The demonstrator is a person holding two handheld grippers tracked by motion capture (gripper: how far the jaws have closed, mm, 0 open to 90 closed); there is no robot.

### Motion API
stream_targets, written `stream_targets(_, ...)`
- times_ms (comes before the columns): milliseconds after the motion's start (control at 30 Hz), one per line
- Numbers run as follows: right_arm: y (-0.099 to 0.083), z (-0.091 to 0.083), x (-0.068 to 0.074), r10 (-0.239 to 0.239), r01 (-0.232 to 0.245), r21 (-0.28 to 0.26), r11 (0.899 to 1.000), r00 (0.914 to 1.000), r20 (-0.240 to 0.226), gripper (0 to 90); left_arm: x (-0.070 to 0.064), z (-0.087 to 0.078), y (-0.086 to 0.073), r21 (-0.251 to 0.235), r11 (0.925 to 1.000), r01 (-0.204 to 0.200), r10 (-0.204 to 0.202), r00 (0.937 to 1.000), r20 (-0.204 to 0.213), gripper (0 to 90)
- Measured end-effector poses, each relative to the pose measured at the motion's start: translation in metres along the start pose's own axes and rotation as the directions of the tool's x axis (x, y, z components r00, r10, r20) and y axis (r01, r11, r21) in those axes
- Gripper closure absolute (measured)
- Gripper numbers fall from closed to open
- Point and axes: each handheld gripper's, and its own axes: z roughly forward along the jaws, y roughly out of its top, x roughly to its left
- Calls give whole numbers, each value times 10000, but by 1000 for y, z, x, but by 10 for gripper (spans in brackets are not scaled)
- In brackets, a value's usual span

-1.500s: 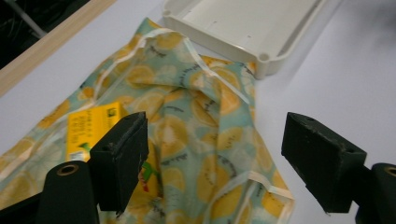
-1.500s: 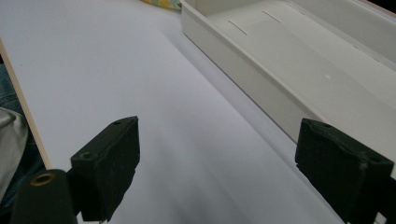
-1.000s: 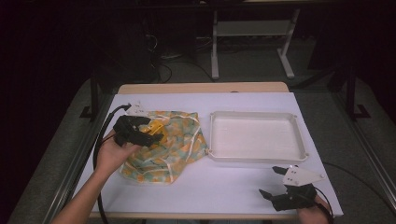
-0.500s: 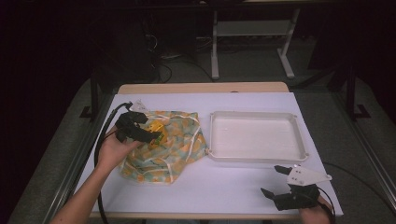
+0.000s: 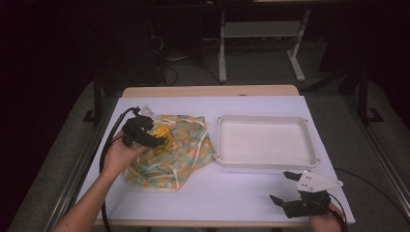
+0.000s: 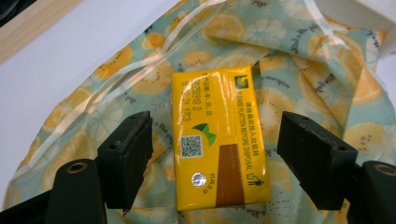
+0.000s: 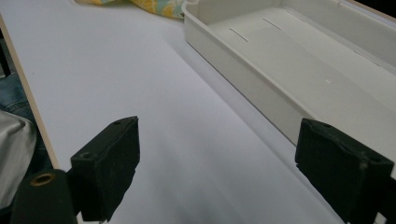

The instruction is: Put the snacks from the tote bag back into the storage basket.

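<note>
Fingers of the left gripper (image 6: 215, 154) stand wide apart, one on each side of a yellow drink carton (image 6: 217, 140) that lies flat between them without touching either. The carton rests on a clear zip bag printed with orange slices (image 6: 289, 74) on a pale green ground; whether it lies on top of the bag or inside the clear film cannot be told. In the high view the left gripper (image 5: 153, 139) hovers over the far left part of the bag (image 5: 186, 150), the carton (image 5: 162, 133) showing as a small yellow patch at its tip, and the person's left hand (image 5: 118, 157) holds it from the near side, a black cable (image 5: 109, 145) looping off along the counter's left edge.

The right gripper (image 7: 224, 172) also has its fingers spread wide, with nothing between them but bare white counter (image 7: 116, 70). Just beside its far finger runs the near wall of a shallow white tray (image 7: 243, 79), which is empty. In the high view the tray (image 5: 266, 164) sits right of the bag, close to it; whether they touch is unclear. The right gripper (image 5: 289, 189) sits at the counter's near right corner (image 5: 232, 198), apart from the tray's near rim.
</note>
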Motion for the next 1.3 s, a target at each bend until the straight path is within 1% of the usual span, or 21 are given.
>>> stream_targets(33, 0, 0, 0, 1, -1, 3, 10000, 10000, -6, 135, 1, 2, -1, 5, 10000, 86, -86, 10000, 30, 277)
stream_targets(67, 0, 0, 0, 2, -2, 10, 10000, 10000, -7, 135, 1, 2, -1, 5, 10000, 86, -86, 10000, 30, 284)
stream_targets(100, 0, 0, 0, -2, 2, 12, 10000, 10000, -6, 135, 1, 2, -1, 41, 10000, 67, -67, 10000, 19, 291)
stream_targets(133, 0, 0, 0, 1, -1, 16, 10000, 10000, -1, 134, 2, 3, -1, 187, 9998, -35, 35, 10000, 33, 292)
stream_targets(167, 0, 0, 0, 3, -3, 16, 10000, 10000, -1, 134, 2, 3, -1, 210, 9998, -30, 28, 10000, 50, 294)
stream_targets(200, 0, 0, 0, 6, -6, 17, 10000, 10000, -2, 134, 2, 3, -1, 210, 9998, -30, 28, 10000, 50, 297)
stream_targets(233, 0, 0, 0, 0, 0, 10, 10000, 10000, -4, 135, 1, 5, -1, 117, 9999, 91, -91, 10000, 31, 300)
stream_targets(300, 0, 0, 0, -6, 6, 3, 10000, 10000, -4, 135, 1, 5, 0, 234, 9997, -21, 21, 10000, 20, 303)
stream_targets(500, 0, 0, 0, 26, -26, 0, 10000, 10000, -18, 135, 0, 8, 1, 339, 9994, -15, 16, 10000, -32, 338)
stream_targets(533, 0, 0, 0, 20, -20, -4, 10000, 10000, -18, 134, 0, 8, 1, 375, 9993, -95, 95, 10000, 5, 346)
stream_targets(633, 0, 0, 0, 0, 0, -11, 10000, 10000, -23, 134, 1, 8, 2, 395, 9992, -108, 107, 9999, 35, 359)
stream_targets(667, 0, 0, 0, -6, 6, -11, 10000, 10000, -21, 135, 0, 9, 2, 355, 9994, -18, 17, 10000, 43, 365)
stream_targets(700, 0, 0, 0, 1, -1, -8, 10000, 10000, -20, 134, 0, 9, 2, 378, 9993, -10, 8, 10000, 45, 369)
stream_targets(767, 0, 0, 0, -11, 11, -7, 10000, 10000, -16, 134, 0, 9, 2, 474, 9989, -11, 13, 10000, -23, 376)
stream_targets(833, 0, 0, 0, -10, 10, -13, 10000, 10000, -17, 134, -1, 10, 2, 494, 9987, 88, -85, 9999, -65, 391)
stream_targets(900, 0, 0, 0, -15, 15, -14, 10000, 10000, -25, 134, 0, 11, 2, 636, 9980, -1, 10, 9999, -142, 394)
stream_targets(1000, 0, 0, 0, 27, -27, 1, 10000, 10000, -22, 135, 1, 12, 2, 604, 9981, 103, -95, 9999, -131, 402)
stream_targets(1233, 0, 0, 0, 2, -2, 1, 10000, 10000, -18, 134, -1, 12, 3, 683, 9976, -57, 67, 9999, -147, 448)
stream_targets(1300, 0, 0, 0, 2, -2, 8, 10000, 10000, -17, 135, -2, 12, 4, 701, 9975, -27, 39, 9999, -166, 457)
